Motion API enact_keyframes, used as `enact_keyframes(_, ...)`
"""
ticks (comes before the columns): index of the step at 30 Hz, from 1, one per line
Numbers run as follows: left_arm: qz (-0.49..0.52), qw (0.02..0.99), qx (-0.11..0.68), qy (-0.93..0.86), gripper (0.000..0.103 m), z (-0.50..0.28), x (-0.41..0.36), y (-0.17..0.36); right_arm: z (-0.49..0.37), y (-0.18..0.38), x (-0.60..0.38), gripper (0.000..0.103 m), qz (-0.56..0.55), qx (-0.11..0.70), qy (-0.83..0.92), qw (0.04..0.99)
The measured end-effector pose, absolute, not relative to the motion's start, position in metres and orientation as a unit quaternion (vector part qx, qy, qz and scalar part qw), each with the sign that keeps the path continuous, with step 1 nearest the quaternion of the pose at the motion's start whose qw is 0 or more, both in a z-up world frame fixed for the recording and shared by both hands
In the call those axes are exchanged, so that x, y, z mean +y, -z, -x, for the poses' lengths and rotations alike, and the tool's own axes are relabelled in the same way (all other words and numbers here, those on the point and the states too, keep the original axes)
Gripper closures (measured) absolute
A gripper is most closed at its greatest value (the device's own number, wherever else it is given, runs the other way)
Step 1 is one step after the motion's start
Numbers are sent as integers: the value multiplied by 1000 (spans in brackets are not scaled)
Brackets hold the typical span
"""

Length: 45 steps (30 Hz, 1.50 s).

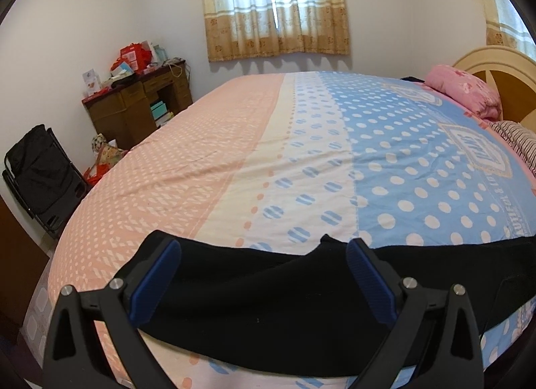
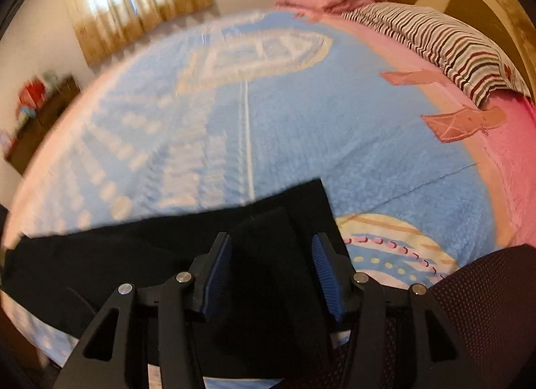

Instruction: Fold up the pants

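Black pants (image 1: 268, 305) lie as a long band across the near edge of the bed's dotted sheet (image 1: 301, 154). My left gripper (image 1: 264, 248) hovers over them with its blue pads far apart, and nothing is pinched. In the right wrist view, which is blurred, the pants (image 2: 134, 245) end in a squared corner with a raised fold. My right gripper (image 2: 273, 238) stands over that fold, its blue pads (image 2: 219, 265) apart on either side. The cloth sits between them and does not look pressed.
A pink pillow (image 1: 465, 91) and a striped pillow (image 2: 442, 37) lie at the headboard (image 1: 495, 64) on the right. A cluttered wooden desk (image 1: 134, 104) and a black folding chair (image 1: 37, 171) stand left of the bed. A dark mesh surface (image 2: 485, 288) is close by at lower right.
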State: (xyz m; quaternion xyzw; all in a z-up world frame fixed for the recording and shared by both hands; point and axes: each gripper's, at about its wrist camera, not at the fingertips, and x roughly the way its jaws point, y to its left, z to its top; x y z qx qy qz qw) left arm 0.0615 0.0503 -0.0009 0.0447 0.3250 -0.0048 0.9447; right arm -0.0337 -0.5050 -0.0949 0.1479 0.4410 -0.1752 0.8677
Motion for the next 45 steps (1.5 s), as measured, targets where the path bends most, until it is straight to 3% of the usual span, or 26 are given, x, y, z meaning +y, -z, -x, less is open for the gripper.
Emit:
enact_keyframes(3, -46, 943, 330, 8, 1, -62, 47, 4, 28, 112, -502, 67, -134, 471, 170, 855)
enact_keyframes(5, -49, 942, 333, 10, 1, -63, 44, 5, 30, 109, -499, 89, -130, 462, 165, 861)
enact_keyframes(7, -53, 941, 334, 14, 1, -63, 40, 6, 35, 103, -498, 93, -135, 451, 159, 868)
enact_keyframes(15, -55, 942, 330, 10, 1, -62, 37, 4, 66, 51, -499, 93, -139, 326, 159, 921)
enact_keyframes(21, -57, 942, 330, 11, 1, -61, 34, 3, 38, 94, -506, 93, -124, 409, 178, 886)
enact_keyframes(24, -61, 943, 327, 10, 1, -60, 34, 2, 35, 108, -511, 86, -129, 427, 191, 874)
enact_keyframes(28, -59, 943, 328, 12, 1, -61, 33, 2, 48, 94, -518, 70, -142, 403, 225, 876)
enact_keyframes(32, -62, 942, 329, 13, 1, -63, 33, 3, 69, 55, -505, 69, -87, 349, 316, 878)
enact_keyframes(34, -69, 942, 329, 5, 1, -64, 32, 8, 70, 36, -478, 69, -105, 322, 230, 912)
enact_keyframes(37, -72, 938, 339, 2, 1, -68, 31, 18, 48, 30, -427, 69, -120, 344, 96, 926)
enact_keyframes(41, -78, 937, 341, -1, 1, -64, 36, 23, -2, 47, -336, 69, -48, 390, -35, 919)
enact_keyframes(45, -102, 941, 321, -22, 1, -54, 53, 19, -37, 75, -288, 70, 56, 439, -32, 896)
